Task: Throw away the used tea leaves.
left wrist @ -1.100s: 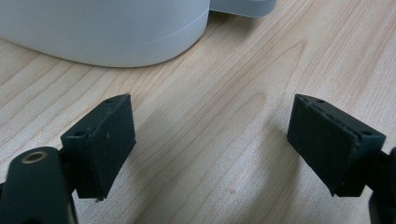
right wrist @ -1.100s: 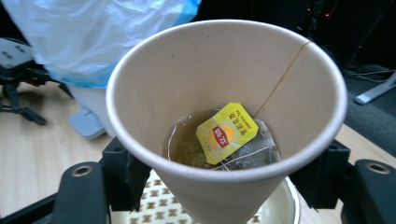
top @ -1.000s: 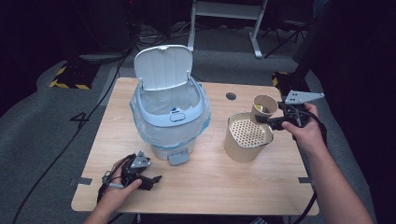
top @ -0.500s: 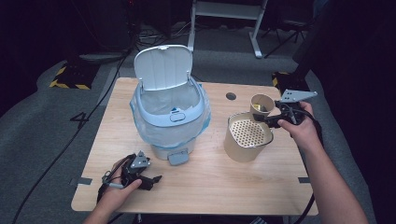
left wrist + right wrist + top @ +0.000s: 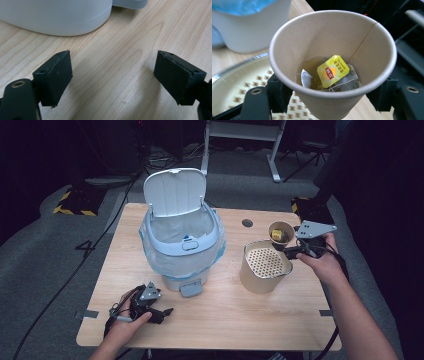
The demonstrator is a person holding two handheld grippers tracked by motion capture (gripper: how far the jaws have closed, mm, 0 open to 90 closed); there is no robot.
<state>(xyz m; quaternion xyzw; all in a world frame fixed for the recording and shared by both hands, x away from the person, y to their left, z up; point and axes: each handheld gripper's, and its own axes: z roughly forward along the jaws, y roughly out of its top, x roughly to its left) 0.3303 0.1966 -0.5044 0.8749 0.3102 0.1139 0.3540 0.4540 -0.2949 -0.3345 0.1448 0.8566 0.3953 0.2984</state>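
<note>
Appeared to be at the pick-up step: gripped the paper cup [image 5: 332,37] low on its wall with the right gripper [image 5: 330,100], having just been closing the jaws onto it, pads pressed against either side in the right gripper view. Kept the cup upright at the far right of the table [image 5: 225,320], just behind the round tin [image 5: 265,265] with the perforated strainer top; could not tell whether lifted clear of the wood or standing on it. Carried a wet tea bag [image 5: 347,82] at the bottom, with a yellow tag on top and a string running up the inner wall to the rim. Judged the next move as calling for a firm but gentle squeeze on the thin paper, then a carry over the strainer and a slow tilt to drain, or onward to the bin [image 5: 182,250], open-lidded and lined in blue at mid-table. Reached in from the near right edge with the forearm stretched forward, the hand wrapped round the gripper's body, pointing it roughly level toward the left. Rested the left gripper [image 5: 165,312] near the front left corner, low over the wood just before the bin's base, jaws spread wide with nothing between them.
</note>
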